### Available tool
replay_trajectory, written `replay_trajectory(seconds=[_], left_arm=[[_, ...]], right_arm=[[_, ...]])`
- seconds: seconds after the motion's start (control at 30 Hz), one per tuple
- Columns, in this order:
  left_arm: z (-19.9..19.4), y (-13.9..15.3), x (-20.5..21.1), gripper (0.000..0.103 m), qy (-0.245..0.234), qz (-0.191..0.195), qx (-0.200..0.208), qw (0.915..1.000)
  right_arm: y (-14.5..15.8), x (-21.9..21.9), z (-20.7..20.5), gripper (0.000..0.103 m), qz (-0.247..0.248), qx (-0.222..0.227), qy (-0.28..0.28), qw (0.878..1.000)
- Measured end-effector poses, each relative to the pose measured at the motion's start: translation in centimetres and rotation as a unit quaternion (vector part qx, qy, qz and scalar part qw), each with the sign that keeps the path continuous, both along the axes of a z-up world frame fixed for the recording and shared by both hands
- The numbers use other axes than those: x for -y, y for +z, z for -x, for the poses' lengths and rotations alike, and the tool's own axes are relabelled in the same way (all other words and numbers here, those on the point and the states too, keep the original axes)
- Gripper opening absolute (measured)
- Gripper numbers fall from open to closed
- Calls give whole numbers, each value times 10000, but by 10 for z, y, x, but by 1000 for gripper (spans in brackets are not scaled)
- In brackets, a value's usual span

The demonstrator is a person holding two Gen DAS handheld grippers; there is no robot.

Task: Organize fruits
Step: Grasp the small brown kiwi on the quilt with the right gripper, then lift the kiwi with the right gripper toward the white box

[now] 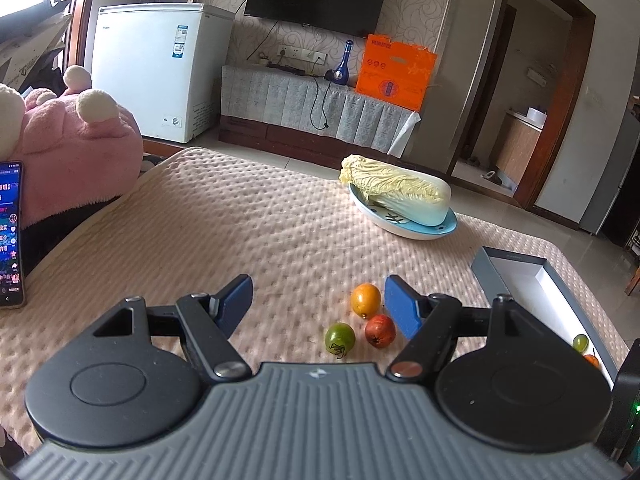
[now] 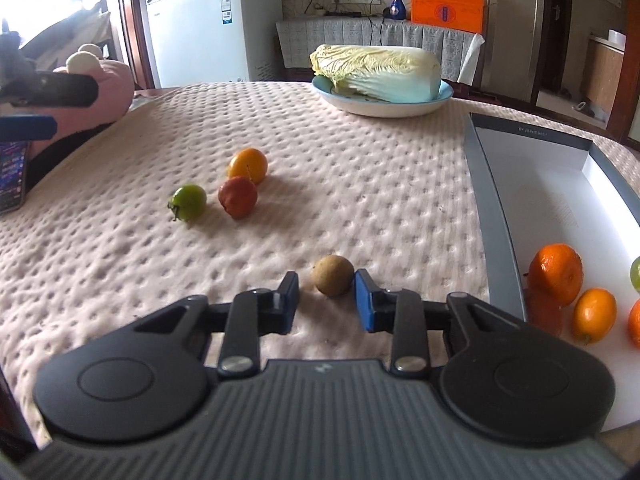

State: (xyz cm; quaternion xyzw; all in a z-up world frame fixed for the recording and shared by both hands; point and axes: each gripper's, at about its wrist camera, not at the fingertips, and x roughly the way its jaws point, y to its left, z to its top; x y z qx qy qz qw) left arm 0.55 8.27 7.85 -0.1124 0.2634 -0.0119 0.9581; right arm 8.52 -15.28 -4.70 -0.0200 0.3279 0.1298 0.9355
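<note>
The right gripper, jaws narrowed but not clamped, flanks a small brown fruit near the box; light, round, firm-looking, best pinched across its middle.

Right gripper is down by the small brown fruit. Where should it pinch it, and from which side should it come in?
Grip the brown fruit across its widest middle, coming from the near side, low along the cloth. It is small and round, so a high pinch would probably squirt it out. The right gripper already straddles it; one blue pad seems to touch.
</note>
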Motion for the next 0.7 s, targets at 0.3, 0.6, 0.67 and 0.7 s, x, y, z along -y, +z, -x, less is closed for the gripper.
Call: replay_trajectory(seconds=[0.3, 0.6, 0.67, 0.7], left_arm=[[-2, -4, -1, 77, 6, -52, -74, 10000], [-8, -12, 12, 77, -148, -227, -204, 9994], [-10, -14, 16, 77, -213, -292, -254, 9990], [-11, -16, 19, 77, -237, -324, -281, 9988]], right_arm=[[6, 5, 5, 25, -13, -8, 86, 10000], [34, 24, 25, 25, -264, 165, 282, 9991], [40, 31, 31, 25, -334, 218, 322, 9987], [44, 34, 34, 25, -366, 243, 339, 9985]])
